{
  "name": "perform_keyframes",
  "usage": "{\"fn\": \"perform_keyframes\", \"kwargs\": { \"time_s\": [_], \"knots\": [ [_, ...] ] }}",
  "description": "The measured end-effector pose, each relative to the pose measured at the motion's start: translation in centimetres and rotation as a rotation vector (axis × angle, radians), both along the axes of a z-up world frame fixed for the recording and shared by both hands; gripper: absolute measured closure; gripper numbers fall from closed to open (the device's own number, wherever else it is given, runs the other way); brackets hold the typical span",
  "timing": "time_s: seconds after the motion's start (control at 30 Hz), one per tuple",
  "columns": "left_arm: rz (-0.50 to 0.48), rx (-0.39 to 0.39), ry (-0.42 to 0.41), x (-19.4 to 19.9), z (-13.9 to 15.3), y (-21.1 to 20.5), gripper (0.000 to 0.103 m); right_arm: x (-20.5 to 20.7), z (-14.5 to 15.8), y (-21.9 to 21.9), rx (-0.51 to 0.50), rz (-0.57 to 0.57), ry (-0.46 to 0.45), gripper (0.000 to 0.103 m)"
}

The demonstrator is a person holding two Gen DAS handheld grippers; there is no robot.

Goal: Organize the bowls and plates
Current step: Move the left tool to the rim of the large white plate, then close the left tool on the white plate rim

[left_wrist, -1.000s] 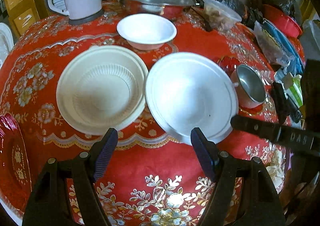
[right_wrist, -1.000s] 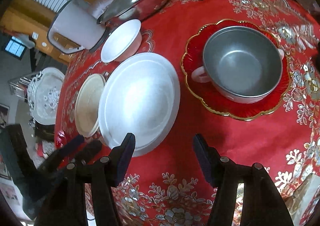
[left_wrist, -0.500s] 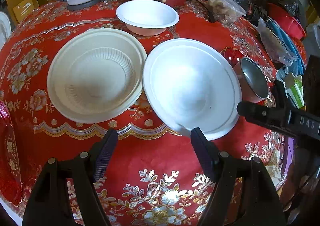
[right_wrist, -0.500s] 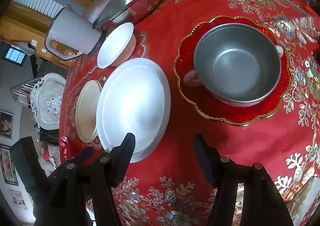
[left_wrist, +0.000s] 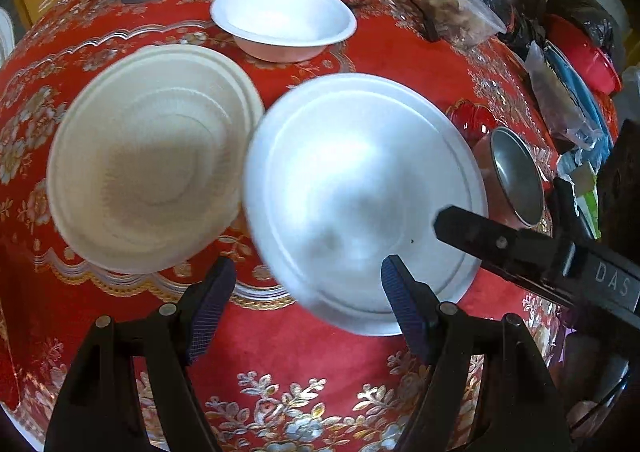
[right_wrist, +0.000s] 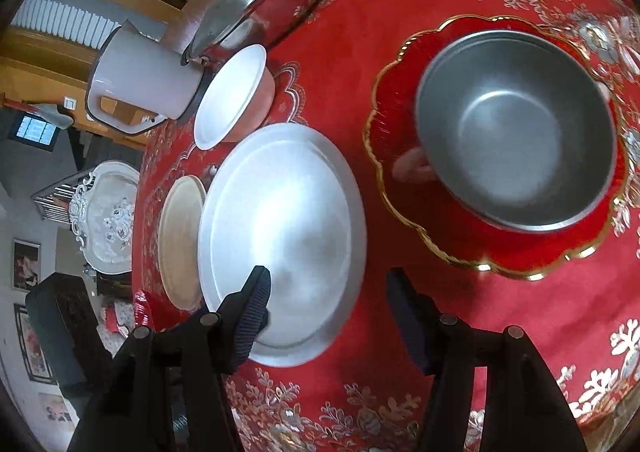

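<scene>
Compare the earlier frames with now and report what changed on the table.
Both open grippers, left gripper and right gripper, have closed in on the white plate; neither holds anything. The cream plate, white bowl and metal bowl on its red plate lie where they did.

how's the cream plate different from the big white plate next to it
The cream plate has a ribbed, stepped centre and a warm off-white tone; the big white plate is smooth, glossy and cooler white. The white plate looks somewhat wider. The left gripper hangs open over the white plate's near rim, while the cream plate lies off to its side. Both are round, empty and lie flat on the red tablecloth.
</scene>
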State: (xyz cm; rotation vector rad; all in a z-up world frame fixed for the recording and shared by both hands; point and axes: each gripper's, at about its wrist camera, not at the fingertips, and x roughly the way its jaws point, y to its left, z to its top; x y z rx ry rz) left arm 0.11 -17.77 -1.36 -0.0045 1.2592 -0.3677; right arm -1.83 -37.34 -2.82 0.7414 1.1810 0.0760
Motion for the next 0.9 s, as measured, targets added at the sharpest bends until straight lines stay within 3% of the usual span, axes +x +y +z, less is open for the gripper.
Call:
{"fn": "perform_keyframes", "kwargs": {
  "time_s": [0.07,0.17,0.2,0.27,0.37,0.7,0.9],
  "knots": [
    [-0.004,-0.007,0.008,0.2,-0.3,-0.4,0.028,0.3,-0.1,0.0,0.004,-0.001,0.001,0.072],
    [0.005,-0.021,0.021,0.5,-0.7,-0.6,0.028,0.6,-0.6,0.1,-0.001,0.008,0.013,0.087],
    [0.006,-0.03,0.028,0.7,-0.8,-0.6,0.029,0.6,-0.7,0.0,0.002,0.007,0.014,0.088],
    [-0.011,-0.041,0.056,0.9,-1.2,-0.8,0.058,0.5,-0.8,-0.1,0.009,0.005,0.015,0.09],
    [-0.018,-0.012,0.062,0.6,-1.4,-0.7,0.069,0.3,-0.7,-0.1,-0.003,0.019,0.018,0.091],
    [-0.08,-0.051,0.051,-2.3,1.5,0.9,0.073,-2.7,2.1,0.8,-0.035,0.092,0.007,0.091],
    [-0.022,-0.058,0.03,-2.5,3.0,3.7,0.073,-2.3,4.1,3.9,-0.056,0.166,-0.019,0.091]
  ]
}}
